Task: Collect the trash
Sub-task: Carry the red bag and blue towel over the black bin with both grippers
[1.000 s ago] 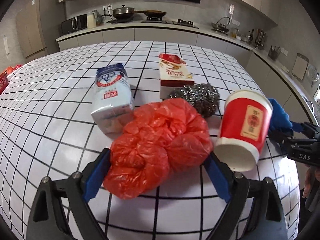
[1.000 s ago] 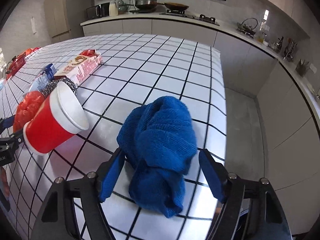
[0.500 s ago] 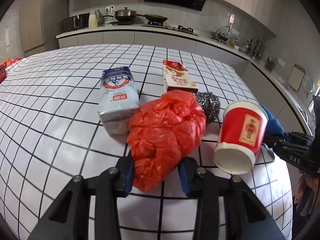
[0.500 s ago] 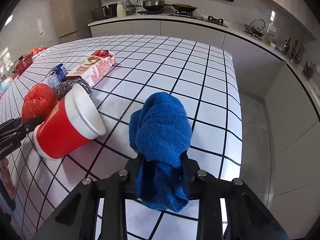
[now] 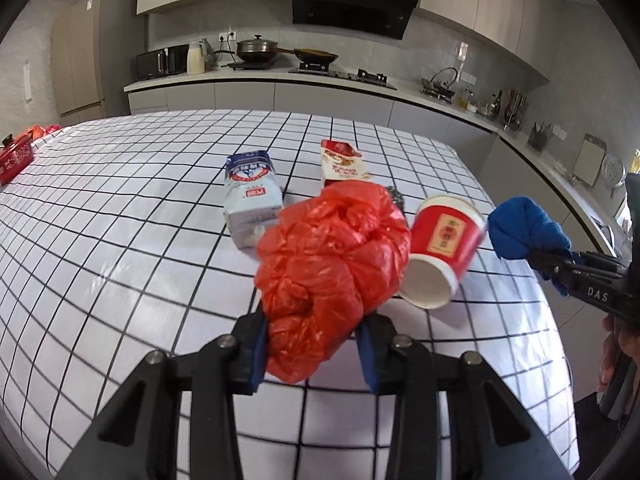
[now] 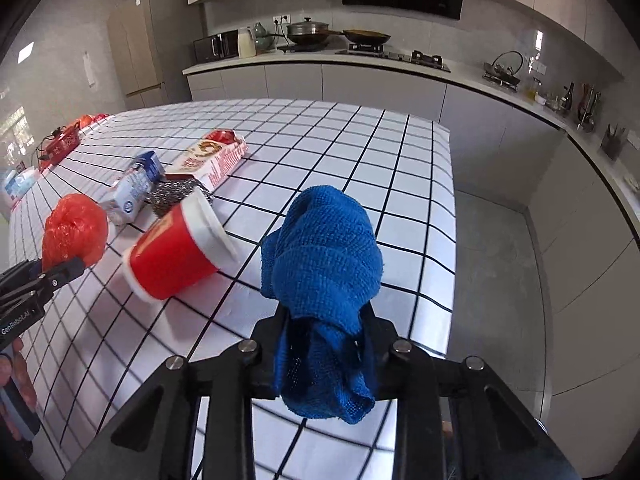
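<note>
My left gripper (image 5: 314, 354) is shut on a crumpled red plastic bag (image 5: 332, 264) and holds it above the checked table; the bag also shows in the right wrist view (image 6: 74, 230). My right gripper (image 6: 324, 344) is shut on a bunched blue cloth (image 6: 324, 264), lifted off the table, which also shows in the left wrist view (image 5: 524, 230). A red paper cup (image 5: 442, 250) lies on its side between them, and it shows in the right wrist view too (image 6: 176, 250).
On the table (image 5: 120, 208) lie a blue-and-white carton (image 5: 250, 196), a red-and-white box (image 5: 342, 164) and a steel scourer (image 6: 172, 196). A red item (image 5: 14, 158) sits at the far left. The table's right edge (image 6: 450, 240) drops to the floor. Kitchen counters run behind.
Both grippers closed from open, the left on the red bag and the right on the blue cloth, then lifted them off the table.
</note>
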Motion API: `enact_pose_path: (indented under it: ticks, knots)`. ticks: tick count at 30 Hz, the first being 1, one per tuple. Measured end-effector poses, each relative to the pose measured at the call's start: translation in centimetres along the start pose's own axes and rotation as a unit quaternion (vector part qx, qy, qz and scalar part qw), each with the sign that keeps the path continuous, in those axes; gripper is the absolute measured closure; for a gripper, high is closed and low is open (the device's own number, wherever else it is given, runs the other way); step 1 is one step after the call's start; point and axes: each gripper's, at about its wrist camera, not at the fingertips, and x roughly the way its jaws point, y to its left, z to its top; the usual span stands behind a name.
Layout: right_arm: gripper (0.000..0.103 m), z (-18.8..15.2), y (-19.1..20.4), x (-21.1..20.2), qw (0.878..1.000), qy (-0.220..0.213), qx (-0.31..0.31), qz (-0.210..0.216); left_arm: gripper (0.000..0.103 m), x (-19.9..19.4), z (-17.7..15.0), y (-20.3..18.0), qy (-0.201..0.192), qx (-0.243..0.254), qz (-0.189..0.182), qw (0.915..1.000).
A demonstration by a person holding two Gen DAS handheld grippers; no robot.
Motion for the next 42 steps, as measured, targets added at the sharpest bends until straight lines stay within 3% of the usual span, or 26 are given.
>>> enact_pose_path:
  ticks: [15, 24, 42]
  knots:
    - [0.072, -3.5, -3.1, -9.0, 0.999, -0.048, 0.024, 0.0, 0.065, -3.8, -0.7, -8.2, -0.025, 0.049, -0.047, 0.9973]
    - [0.072, -7.3, -7.3, -14.3, 0.996, -0.064, 0.051, -0.022, 0.064, -6.2, -2.2, -14.2, -0.033, 0.084, -0.088, 0.992]
    - [0.072, -15.1, -17.0, -22.1, 0.988, -0.076, 0.11, -0.081, 0.064, -7.2, -5.2, -25.8, -0.024, 0.147, -0.157, 0.9763]
